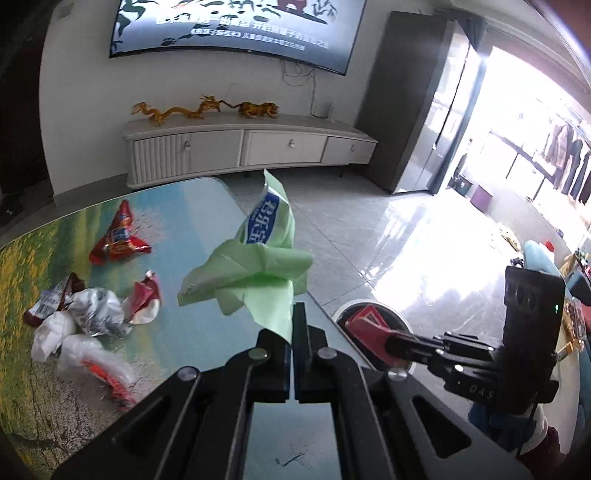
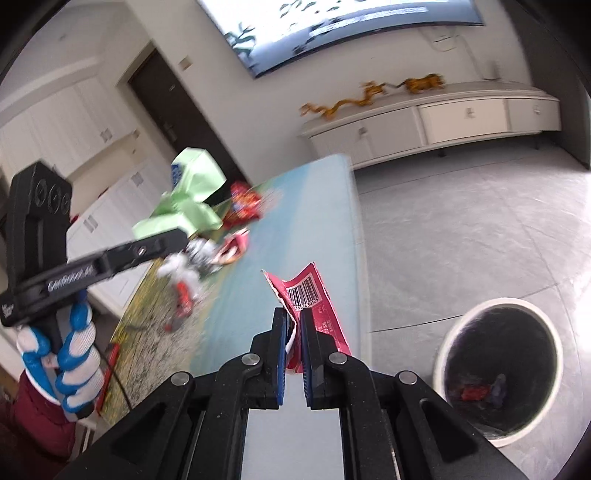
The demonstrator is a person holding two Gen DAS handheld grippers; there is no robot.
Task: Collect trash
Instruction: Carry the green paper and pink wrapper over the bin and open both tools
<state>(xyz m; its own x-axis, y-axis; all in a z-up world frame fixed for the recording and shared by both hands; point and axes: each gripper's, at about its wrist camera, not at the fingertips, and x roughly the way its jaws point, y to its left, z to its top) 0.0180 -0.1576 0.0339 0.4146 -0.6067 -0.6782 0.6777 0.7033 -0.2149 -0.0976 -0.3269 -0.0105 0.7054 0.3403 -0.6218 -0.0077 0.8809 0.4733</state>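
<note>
My left gripper (image 1: pixel 291 314) is shut on a green wrapper (image 1: pixel 258 258) and holds it above the table's right edge. It also shows in the right wrist view (image 2: pixel 184 199). My right gripper (image 2: pixel 293 317) is shut on a red wrapper (image 2: pixel 314 295) with a barcode, over the table edge. That wrapper also shows in the left wrist view (image 1: pixel 369 328), above the round white trash bin (image 2: pixel 450 343) on the floor. Several red and white wrappers (image 1: pixel 96 314) lie on the table (image 1: pixel 192 332).
A white TV cabinet (image 1: pixel 243 147) with gold figurines stands against the far wall under a wall screen (image 1: pixel 236 26). Grey tiled floor (image 2: pixel 461 229) lies right of the table. The bin holds a little trash.
</note>
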